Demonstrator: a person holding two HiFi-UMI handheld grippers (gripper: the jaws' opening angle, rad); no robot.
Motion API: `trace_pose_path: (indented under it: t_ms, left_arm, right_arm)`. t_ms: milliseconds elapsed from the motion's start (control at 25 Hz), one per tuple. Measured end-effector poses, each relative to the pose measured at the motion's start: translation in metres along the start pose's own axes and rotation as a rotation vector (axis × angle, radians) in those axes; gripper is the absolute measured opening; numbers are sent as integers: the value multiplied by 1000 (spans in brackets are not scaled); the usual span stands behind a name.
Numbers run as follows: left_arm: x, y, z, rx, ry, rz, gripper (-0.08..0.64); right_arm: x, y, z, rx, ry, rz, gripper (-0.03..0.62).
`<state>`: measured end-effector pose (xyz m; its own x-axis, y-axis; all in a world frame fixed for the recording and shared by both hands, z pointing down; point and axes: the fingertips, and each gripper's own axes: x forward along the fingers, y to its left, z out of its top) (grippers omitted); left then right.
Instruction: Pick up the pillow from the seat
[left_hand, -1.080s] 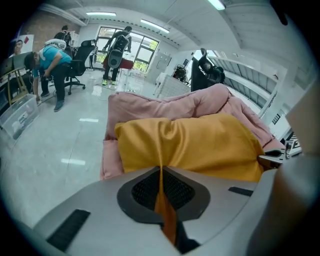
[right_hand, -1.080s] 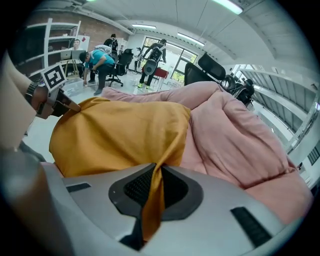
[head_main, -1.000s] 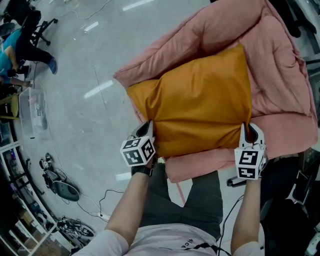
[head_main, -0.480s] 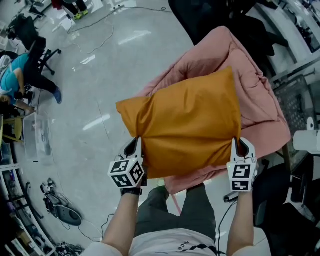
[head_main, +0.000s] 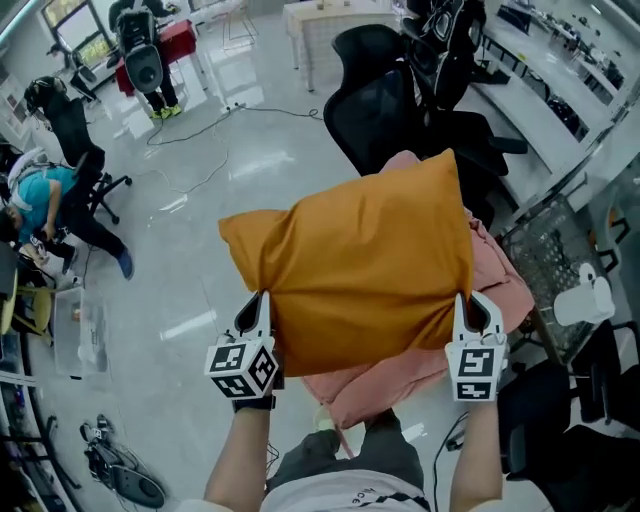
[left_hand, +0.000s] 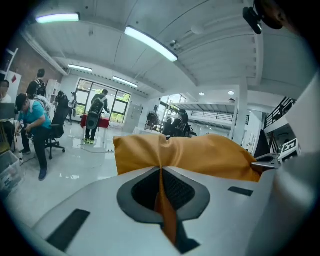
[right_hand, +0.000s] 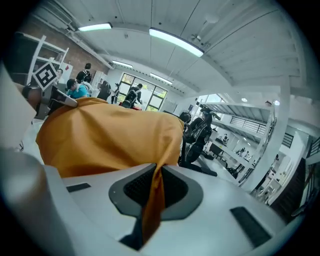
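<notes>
The orange pillow (head_main: 355, 260) hangs in the air in front of the person, held by its two near corners and spread wide between them. The left tool (head_main: 256, 303) has its jaws pressed together on a pinch of orange fabric at the pillow's near left corner; the left gripper view shows the cloth running as a thin fold between the dark pads. The right tool (head_main: 466, 302) grips the near right corner the same way, jaws closed on a strip of fabric that trails down between them. Both tools sit at about the same height, well apart, with the marker cubes facing the head camera.

Below and behind the pillow lies a crumpled pink quilt (head_main: 395, 385) covering the seat; whether the pillow's underside touches it cannot be told. Beyond stands a black office chair (head_main: 380, 105). The glossy grey floor (head_main: 190, 260) spreads to the left, where a person in a teal shirt (head_main: 38, 192) sits on another chair.
</notes>
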<state>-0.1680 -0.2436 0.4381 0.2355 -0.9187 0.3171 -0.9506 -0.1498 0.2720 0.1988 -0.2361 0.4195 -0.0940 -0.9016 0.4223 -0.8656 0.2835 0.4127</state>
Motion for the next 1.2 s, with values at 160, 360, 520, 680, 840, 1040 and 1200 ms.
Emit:
trace_pose_path:
  t_ms: [160,360,520,680,840,1040,1200]
  left_arm:
    - [-7,-13,45,39,-69,-8,15]
    - [-21,-27,97,93,-152,2,15]
    - [-36,-38,144,125,-242,4,15]
    - [-56,-47,181,144,-318,0,15]
    - [-66,-55,197,149,-356,-3,15]
    - [-73,-61,207,161,-382,-3,15]
    - [-78,-64,211,169,-396,-5,15]
  right_arm:
    - [-15,-20,34,21,-50,-32,32]
    - [-38,-43,79,19,-118,-83,32]
    - [-56,-59,119,11,-203,-128,32]
    - [-78,-72,151,-1,-269,-168,32]
    - [-90,-82,168,-11,-304,-191,32]
    - [-100,-88,175,-17,-325,-215,32]
    - [-107,-89,177,-16,-333,-231,31]
